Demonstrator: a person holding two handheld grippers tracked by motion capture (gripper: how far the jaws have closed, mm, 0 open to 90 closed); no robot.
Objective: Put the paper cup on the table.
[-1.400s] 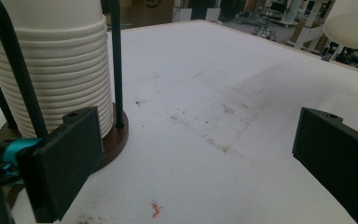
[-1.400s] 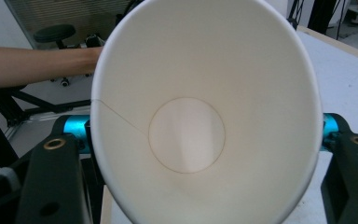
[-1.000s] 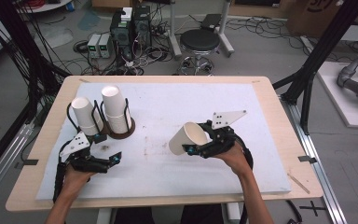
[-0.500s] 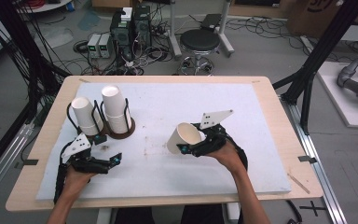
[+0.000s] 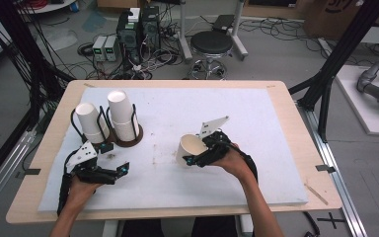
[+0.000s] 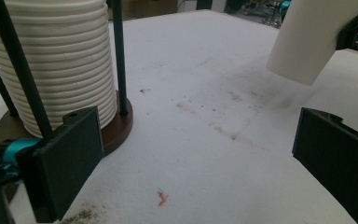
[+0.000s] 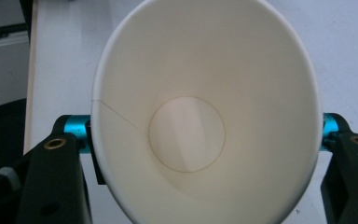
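Note:
A white paper cup [image 5: 189, 149] is tilted over the white mat, and my right gripper [image 5: 200, 156] is shut on its wall from both sides. The right gripper view looks straight into the cup's open mouth [image 7: 205, 112]. My left gripper [image 5: 116, 158] rests low on the mat at the front left, open with nothing between its fingers [image 6: 60, 158]. Just beyond it stand two stacks of upturned white cups [image 5: 122, 116] in a holder with black rods and a brown base [image 5: 131, 140]. The left gripper view shows the nearer ribbed stack [image 6: 60, 60] and the held cup [image 6: 307, 37] farther off.
The white mat [image 5: 256, 123] covers most of the wooden table [image 5: 296, 113]. Dark smudges [image 6: 233, 133] mark the mat between the two grippers. Beyond the table are a stool [image 5: 212, 44], cables and black frame posts [image 5: 325, 69].
My right gripper has carried the cup a little leftwards and down towards the mat. The left gripper has stayed where it was.

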